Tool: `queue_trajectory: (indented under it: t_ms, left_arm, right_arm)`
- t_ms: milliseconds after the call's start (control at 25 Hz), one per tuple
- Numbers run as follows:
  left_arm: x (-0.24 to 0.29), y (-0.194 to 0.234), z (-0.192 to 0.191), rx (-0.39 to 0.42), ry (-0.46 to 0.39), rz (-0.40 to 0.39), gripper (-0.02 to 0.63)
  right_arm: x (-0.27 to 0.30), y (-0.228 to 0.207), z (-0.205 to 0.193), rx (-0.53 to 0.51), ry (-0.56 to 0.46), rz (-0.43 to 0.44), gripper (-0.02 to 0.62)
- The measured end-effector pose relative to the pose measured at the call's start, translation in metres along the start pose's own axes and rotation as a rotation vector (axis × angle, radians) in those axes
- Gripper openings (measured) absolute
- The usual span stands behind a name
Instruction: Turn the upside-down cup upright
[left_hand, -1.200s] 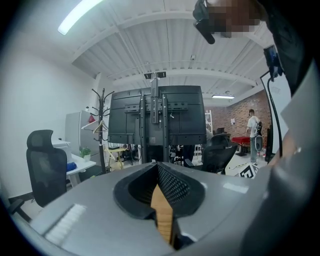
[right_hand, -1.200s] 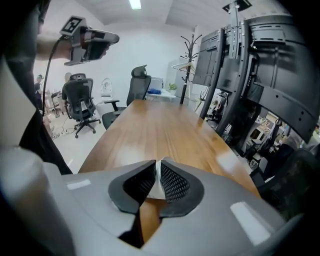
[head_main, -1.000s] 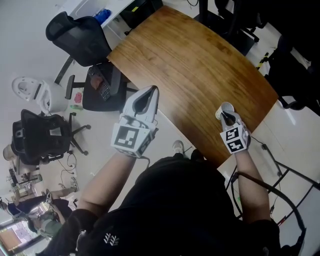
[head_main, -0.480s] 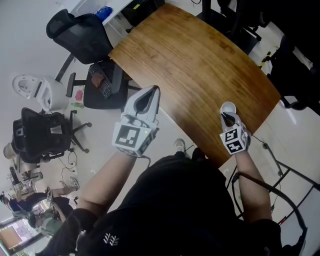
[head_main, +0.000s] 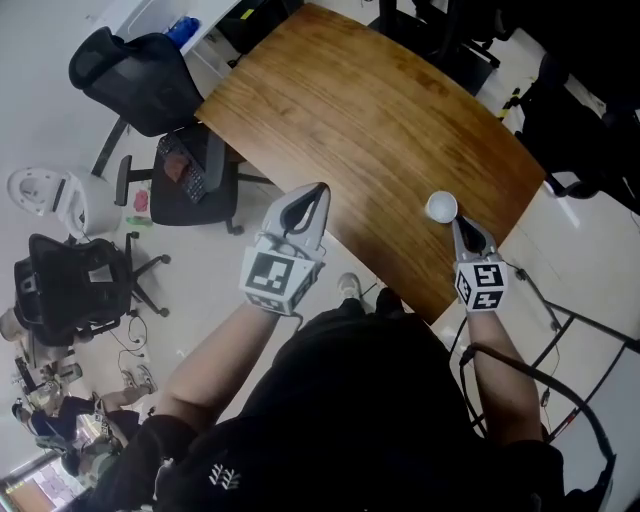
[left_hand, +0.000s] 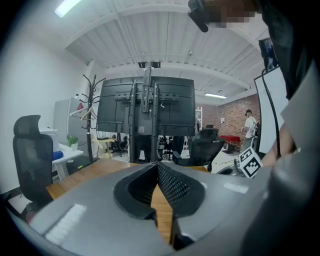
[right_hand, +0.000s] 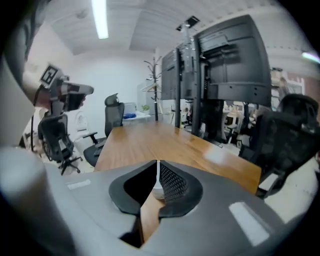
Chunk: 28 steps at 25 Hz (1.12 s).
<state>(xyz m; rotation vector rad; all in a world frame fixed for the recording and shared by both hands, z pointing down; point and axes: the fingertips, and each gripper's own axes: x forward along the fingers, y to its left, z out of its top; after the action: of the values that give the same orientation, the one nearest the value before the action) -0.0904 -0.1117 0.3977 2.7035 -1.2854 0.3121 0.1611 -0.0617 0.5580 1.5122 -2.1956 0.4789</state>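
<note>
Wooden table (head_main: 380, 110); upright cup (head_main: 441, 207) between right gripper's (head_main: 458, 223) opening fingers (right_hand: 173, 184).

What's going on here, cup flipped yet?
A person works two handheld grippers at a wooden table. The right gripper has the wall of the white cup between its jaws, which are starting to open. The cup stands mouth-up near the table's edge, so the flip looks done. The left gripper is shut and empty above the table's near edge.
</note>
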Motion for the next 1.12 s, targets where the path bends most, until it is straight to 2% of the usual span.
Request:
queue_trajectory:
  t_ms: [40,120,520,1120]
  left_arm:
    - [0.003,-0.004,-0.001,0.002,-0.004,-0.014,0.0]
    - [0.009,-0.012,-0.004,0.011,-0.006,-0.04,0.0]
    - [0.037,-0.04,-0.009,0.034,-0.009,-0.129,0.0]
    - [0.073,-0.065,-0.002,0.042,-0.03,-0.128,0.0]
  right_arm:
    - [-0.004,-0.005,-0.006,0.051,0.007,-0.016,0.004]
    - [-0.012,-0.008,-0.015,0.082,0.021,-0.034,0.003]
    - [-0.029,-0.004,0.003,0.055,-0.039,-0.103,0.002]
    - [-0.049,-0.04,0.019,0.084,-0.089,-0.205,0.002]
